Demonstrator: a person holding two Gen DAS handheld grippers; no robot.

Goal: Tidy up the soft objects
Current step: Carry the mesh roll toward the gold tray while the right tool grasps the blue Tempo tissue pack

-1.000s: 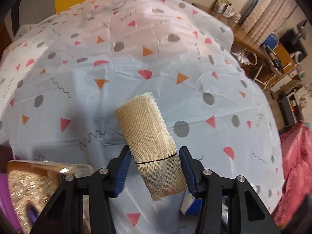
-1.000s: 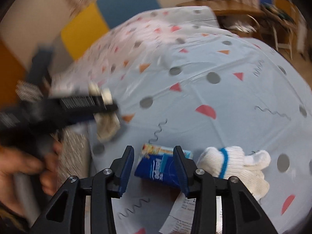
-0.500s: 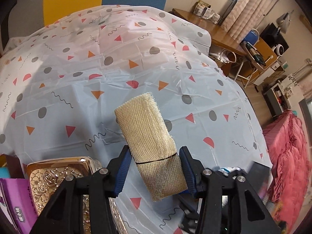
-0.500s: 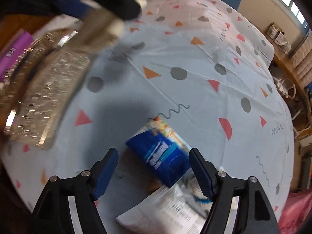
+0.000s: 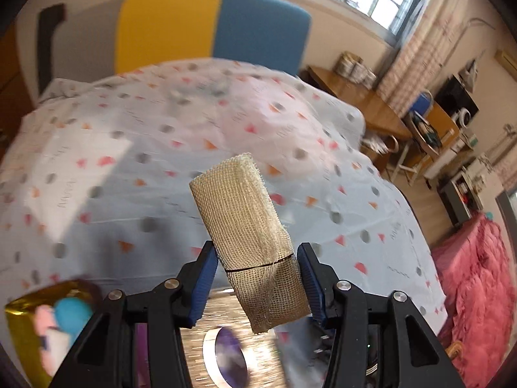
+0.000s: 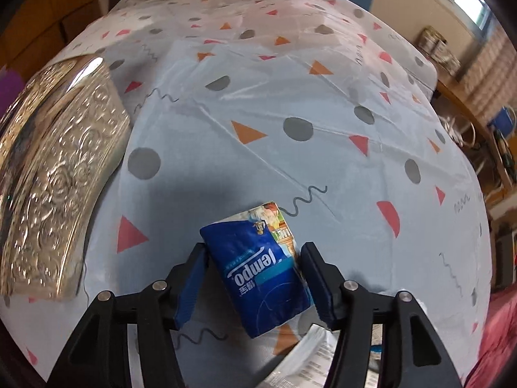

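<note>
In the left wrist view, a beige gauze roll (image 5: 242, 220) with a dark band around it sticks up tilted from my left gripper (image 5: 257, 252), which is shut on its lower part and holds it high above the table. In the right wrist view, a blue Tempo tissue pack (image 6: 258, 268) lies on the patterned tablecloth (image 6: 290, 97). It sits between the jaws of my right gripper (image 6: 253, 252), which are closing. A gap still shows beside the left pad.
An embossed metallic box (image 6: 61, 174) lies at the left of the table. A printed paper sheet (image 6: 310, 355) lies under the right gripper. A gold container with soft toys (image 5: 29, 323) sits below the left gripper. A yellow and blue chair back (image 5: 210, 29) stands behind the table.
My left gripper has risen with the gauze roll, and its view now takes in the far wall. My right gripper rolled, spread wider around the tissue pack, then narrowed again.
</note>
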